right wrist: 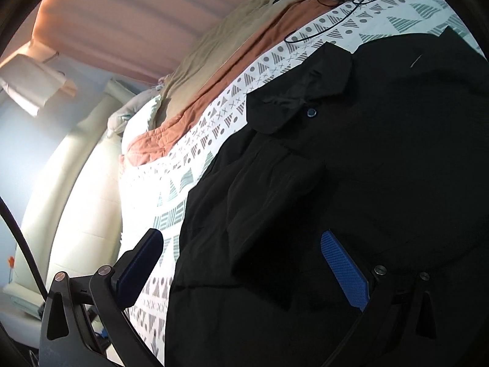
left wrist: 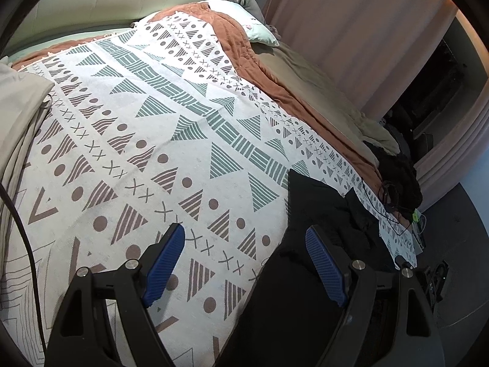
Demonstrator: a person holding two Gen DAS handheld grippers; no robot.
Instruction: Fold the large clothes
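Black garment point(right wrist: 351, 168) lies flat lengthwise, collar far; right gripper point(right wrist: 244, 263) and left gripper point(left wrist: 244, 263) spread.

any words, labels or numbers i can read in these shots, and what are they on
None can be read.
The pillow carries a small pink mark, too small and blurred to make out.
The black garment shows a button but no legible label.
The patterned bedspread has only shapes and crosses, no writing.

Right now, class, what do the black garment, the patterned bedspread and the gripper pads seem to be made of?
Black garment: thin woven cloth, matte, likely; it creases softly and carries a shiny button.
Patterned bedspread: printed cotton-like cloth, flat and matte.
Right gripper pads: blue, ribbed, probably rubber.
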